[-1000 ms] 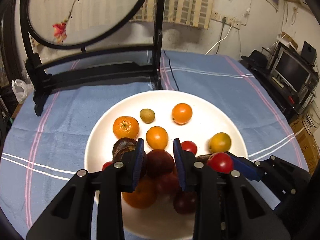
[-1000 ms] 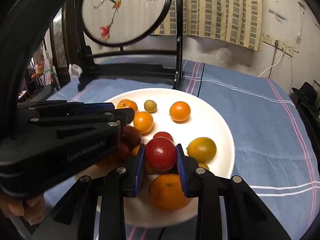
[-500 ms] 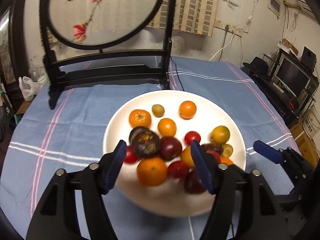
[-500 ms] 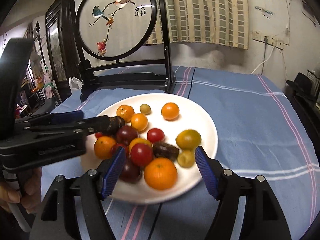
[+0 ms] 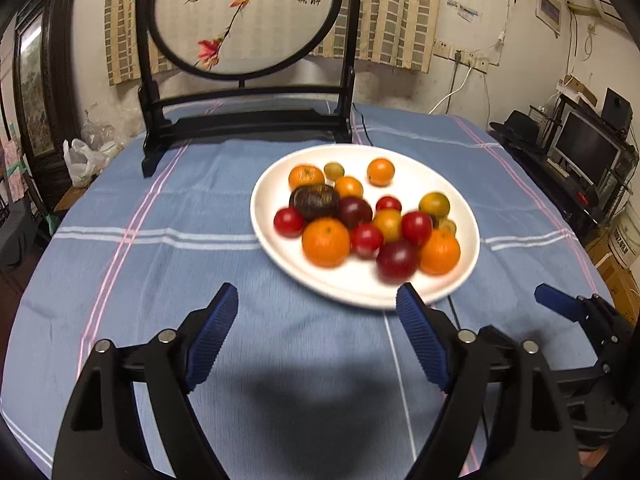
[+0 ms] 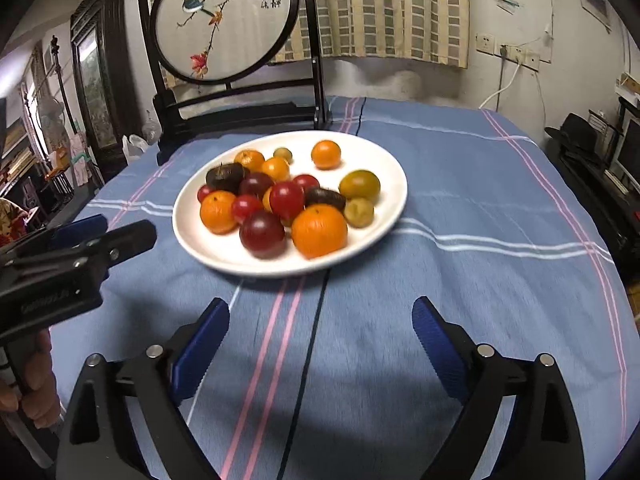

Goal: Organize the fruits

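From the left wrist view, the left gripper [image 5: 316, 312] hangs spread wide and empty above the blue-clothed desk [image 5: 168, 280], just short of the white plate [image 5: 276, 252]. All the fruits [image 5: 360, 220] in view lie gathered on that plate, none loose on the cloth.

From the right wrist view, the right gripper [image 6: 320, 324] is likewise spread apart, holding nothing, near the plate's front rim. Judging by this, the gathering looks finished, with little or nothing left.
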Tool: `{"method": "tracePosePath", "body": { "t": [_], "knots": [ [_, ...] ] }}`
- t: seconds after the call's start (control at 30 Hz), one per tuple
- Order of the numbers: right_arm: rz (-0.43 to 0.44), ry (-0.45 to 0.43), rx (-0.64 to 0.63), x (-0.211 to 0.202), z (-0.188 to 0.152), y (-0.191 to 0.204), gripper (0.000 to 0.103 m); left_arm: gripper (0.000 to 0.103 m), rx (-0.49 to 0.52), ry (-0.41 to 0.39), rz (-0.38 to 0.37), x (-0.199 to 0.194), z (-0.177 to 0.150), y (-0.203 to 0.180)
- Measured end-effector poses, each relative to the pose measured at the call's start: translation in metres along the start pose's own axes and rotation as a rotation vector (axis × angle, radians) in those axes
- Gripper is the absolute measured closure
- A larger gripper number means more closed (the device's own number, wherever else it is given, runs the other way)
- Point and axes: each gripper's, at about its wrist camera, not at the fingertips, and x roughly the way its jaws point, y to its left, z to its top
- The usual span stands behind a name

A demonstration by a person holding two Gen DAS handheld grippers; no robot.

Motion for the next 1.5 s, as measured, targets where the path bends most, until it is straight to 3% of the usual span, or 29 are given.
{"method": "tracePosePath", "body": {
  "t": [0.47,0.73,0.87,0.97,1.07,1.5],
  "knots": [
    [0.029,0.037,0.062,0.008,-0.028,-0.015,0.008,0.014,0.018,0.007,0.025,0.008,-0.035,-0.002],
    [-0.061,0.049,0.008,0.012,-0.030,-0.010,0.008,0.014,0.048,-0.002,0.056,0.013,-0.042,-0.006],
    [-0.069,0.058,-0.008,0.015,-0.031,-0.008,0.008,0.005,0.027,0.032,0.038,0.017,-0.043,-0.002],
    [-0.070,0.062,-0.019,0.016,-0.032,-0.006,0.008,0.005,-0.008,0.033,-0.002,0.016,-0.044,0.003],
    [-0.069,0.069,-0.025,0.017,-0.033,-0.005,0.008,0.005,0.005,0.020,0.022,0.015,-0.046,0.001],
    [-0.083,0.121,-0.039,0.024,-0.037,-0.003,0.008,0.005,0.002,0.138,0.098,0.038,-0.057,0.003]
  ]
}}
